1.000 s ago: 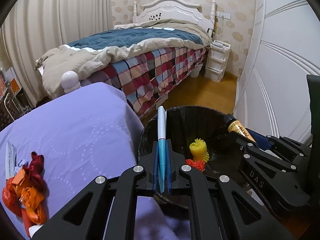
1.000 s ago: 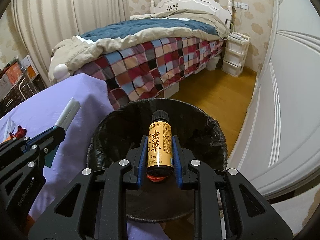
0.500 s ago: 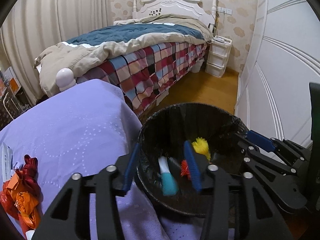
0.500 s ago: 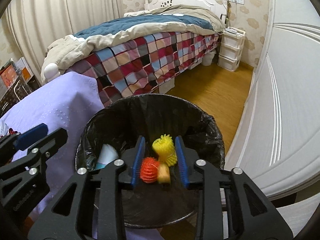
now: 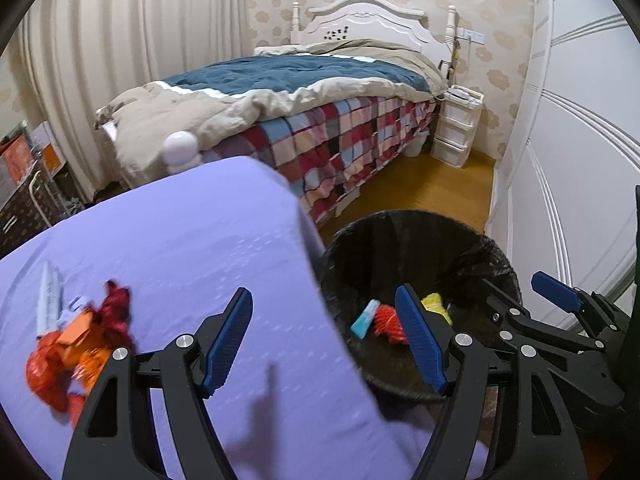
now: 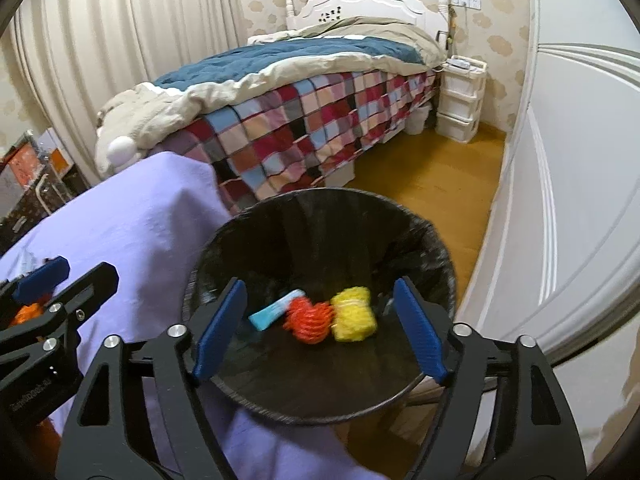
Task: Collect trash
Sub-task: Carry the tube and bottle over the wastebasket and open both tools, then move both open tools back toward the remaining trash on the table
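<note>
Bedroom floor, black bin (image 6: 416, 236), blue tube (image 6: 276, 314), two scrubbers

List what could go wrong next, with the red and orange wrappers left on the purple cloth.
The wrappers lie in a loose pile, so one pinch may leave pieces behind. The thin white strip lies flat and may slip from the left claw. The bin stands close under the cloth, easy to bump.

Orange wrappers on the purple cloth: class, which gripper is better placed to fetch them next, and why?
Left. The left gripper is open over the purple cloth near the orange wrappers; the right gripper hangs over the bin.
</note>
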The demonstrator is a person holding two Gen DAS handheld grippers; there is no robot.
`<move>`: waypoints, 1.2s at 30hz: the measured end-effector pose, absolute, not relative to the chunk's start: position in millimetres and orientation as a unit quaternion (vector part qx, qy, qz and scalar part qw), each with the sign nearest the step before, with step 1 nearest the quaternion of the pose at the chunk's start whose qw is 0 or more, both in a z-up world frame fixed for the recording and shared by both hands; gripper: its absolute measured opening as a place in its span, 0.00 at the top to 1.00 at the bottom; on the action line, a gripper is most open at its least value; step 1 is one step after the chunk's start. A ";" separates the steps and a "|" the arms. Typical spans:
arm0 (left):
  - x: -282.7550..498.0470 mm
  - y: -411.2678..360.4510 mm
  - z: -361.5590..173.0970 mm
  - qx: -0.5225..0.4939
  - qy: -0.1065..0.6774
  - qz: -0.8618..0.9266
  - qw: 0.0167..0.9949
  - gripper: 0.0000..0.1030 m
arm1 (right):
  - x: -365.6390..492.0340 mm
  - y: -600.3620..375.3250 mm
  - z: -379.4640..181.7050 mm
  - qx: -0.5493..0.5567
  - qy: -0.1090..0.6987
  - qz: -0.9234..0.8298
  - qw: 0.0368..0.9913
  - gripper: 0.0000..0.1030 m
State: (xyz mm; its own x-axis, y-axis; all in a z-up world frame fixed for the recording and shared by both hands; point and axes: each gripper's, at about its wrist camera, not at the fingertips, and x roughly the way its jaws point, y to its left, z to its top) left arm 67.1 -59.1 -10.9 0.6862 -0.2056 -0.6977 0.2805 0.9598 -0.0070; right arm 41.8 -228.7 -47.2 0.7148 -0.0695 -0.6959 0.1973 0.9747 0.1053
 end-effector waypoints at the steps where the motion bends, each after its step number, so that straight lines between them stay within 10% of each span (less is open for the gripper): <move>1: 64.4 -54.6 -10.2 0.050 0.373 -0.129 0.917 0.30 | 38.9 -222.6 -46.4 0.087 0.372 -0.065 0.922 0.26; 36: -50.0 193.0 -14.2 -0.015 0.364 0.105 0.925 0.30 | -17.7 -2.1 -25.6 -0.031 0.370 0.138 0.918 0.25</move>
State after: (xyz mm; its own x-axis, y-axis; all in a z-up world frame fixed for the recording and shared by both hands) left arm -50.0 193.0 -14.2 0.7134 0.1845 -0.6761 -0.2058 0.9773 0.0496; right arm -17.7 -2.1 -25.6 0.6886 0.2305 -0.6875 -0.2759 0.9601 0.0456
